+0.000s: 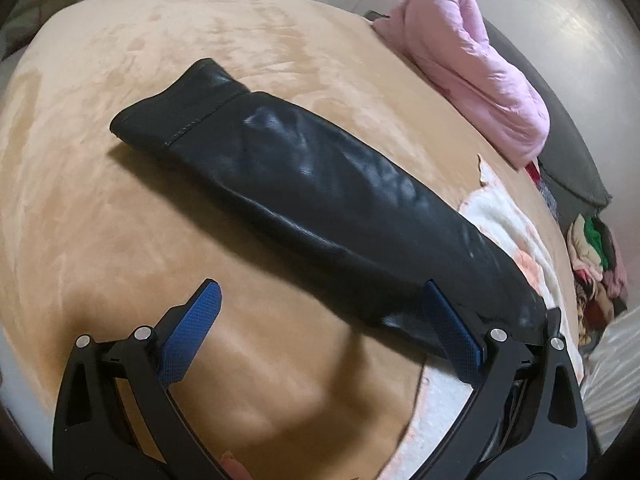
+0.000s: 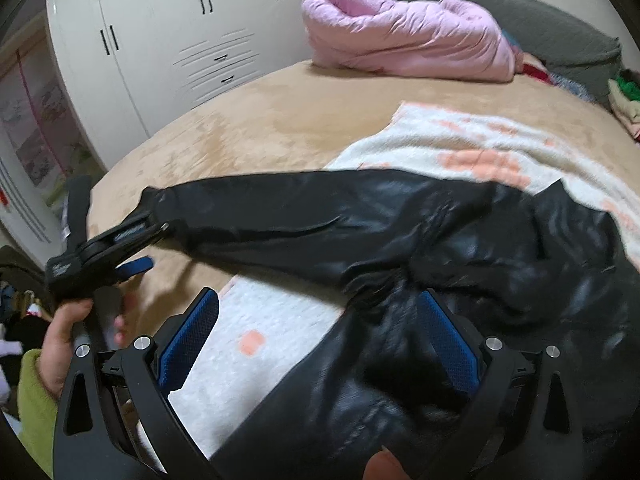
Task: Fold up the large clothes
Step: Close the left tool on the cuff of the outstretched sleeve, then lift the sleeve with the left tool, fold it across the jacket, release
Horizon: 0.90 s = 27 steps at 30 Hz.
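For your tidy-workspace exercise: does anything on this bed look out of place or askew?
The black jacket lies crumpled, one sleeve stretched out diagonally across the bed. It sits half on a rumpled white blanket. A pink duvet is bundled at the far edge.

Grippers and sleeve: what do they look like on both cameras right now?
Both are alike: the left gripper and the right gripper have black plastic frames with triangular cut-outs and round silver pins at the joints. Each has two flat fingers faced with textured blue pads. The right view shows the left hand in a yellow-green sleeve. No cables are visible.
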Each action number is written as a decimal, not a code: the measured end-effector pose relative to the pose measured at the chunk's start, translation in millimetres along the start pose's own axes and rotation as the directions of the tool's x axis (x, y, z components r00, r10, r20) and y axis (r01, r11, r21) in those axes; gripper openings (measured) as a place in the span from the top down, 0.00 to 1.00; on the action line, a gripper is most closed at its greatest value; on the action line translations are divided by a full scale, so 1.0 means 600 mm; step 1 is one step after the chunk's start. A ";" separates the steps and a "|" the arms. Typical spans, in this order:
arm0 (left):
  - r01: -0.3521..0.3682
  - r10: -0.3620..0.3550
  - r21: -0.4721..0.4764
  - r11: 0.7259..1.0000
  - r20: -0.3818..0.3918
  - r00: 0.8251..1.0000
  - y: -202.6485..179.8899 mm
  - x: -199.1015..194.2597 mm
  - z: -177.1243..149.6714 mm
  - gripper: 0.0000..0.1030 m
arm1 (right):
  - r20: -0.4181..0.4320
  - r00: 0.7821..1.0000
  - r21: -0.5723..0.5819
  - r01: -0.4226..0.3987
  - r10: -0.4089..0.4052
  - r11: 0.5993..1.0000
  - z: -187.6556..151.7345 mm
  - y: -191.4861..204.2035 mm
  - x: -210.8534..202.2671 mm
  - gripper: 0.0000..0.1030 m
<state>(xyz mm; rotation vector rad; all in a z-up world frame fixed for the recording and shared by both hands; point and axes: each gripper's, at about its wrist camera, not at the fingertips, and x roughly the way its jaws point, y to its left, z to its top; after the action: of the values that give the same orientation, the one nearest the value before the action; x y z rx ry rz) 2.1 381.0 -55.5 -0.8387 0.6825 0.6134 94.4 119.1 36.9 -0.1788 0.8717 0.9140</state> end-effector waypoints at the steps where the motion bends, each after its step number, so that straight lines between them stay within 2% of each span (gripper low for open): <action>1: 0.002 -0.002 -0.004 1.000 0.004 1.000 0.002 0.001 0.002 0.09 | -0.005 1.000 0.000 -0.007 0.007 1.000 -0.005 0.005 0.004 0.04; 5: 0.008 -0.006 -0.046 0.999 0.042 0.999 0.013 0.009 0.019 0.09 | -0.029 1.000 -0.001 -0.010 0.010 1.000 -0.022 0.009 0.011 0.04; 6: 0.014 -0.011 -0.062 0.998 0.052 0.999 0.016 0.012 0.024 0.12 | -0.032 0.999 0.003 -0.010 0.010 1.000 -0.026 0.006 0.009 0.04; 8: 0.003 0.002 -0.075 0.997 0.066 0.998 0.021 0.015 0.036 0.51 | -0.033 0.999 0.011 -0.005 0.005 1.000 -0.030 0.001 0.004 0.04; 9: -0.005 0.010 -0.076 0.997 0.067 0.998 0.022 0.018 0.043 0.74 | -0.032 0.999 0.015 -0.002 0.002 1.000 -0.033 -0.004 0.000 0.04; 12: 0.022 -0.014 -0.093 0.995 0.081 0.997 0.026 0.015 0.050 0.89 | -0.021 1.000 0.041 0.013 -0.012 0.999 -0.039 -0.026 -0.016 0.04; 19: 0.081 -0.079 -0.005 0.997 0.191 0.978 -0.028 -0.065 0.053 0.98 | 0.016 0.997 0.136 0.078 -0.081 0.988 -0.062 -0.092 -0.075 0.04; 21: 0.094 -0.099 0.033 0.995 0.221 0.970 -0.053 -0.092 0.053 0.98 | 0.054 0.990 0.193 0.115 -0.127 0.975 -0.073 -0.118 -0.103 0.04; 27: 0.128 -0.168 0.154 0.980 0.287 0.943 -0.139 -0.165 0.055 1.00 | 0.098 0.980 0.310 0.135 -0.173 0.941 -0.094 -0.191 -0.167 0.04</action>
<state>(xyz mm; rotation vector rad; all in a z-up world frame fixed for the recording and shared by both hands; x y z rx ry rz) 9.3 343.1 72.4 -0.6487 0.3759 0.5374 117.2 -41.4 48.3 0.0741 0.8578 0.6284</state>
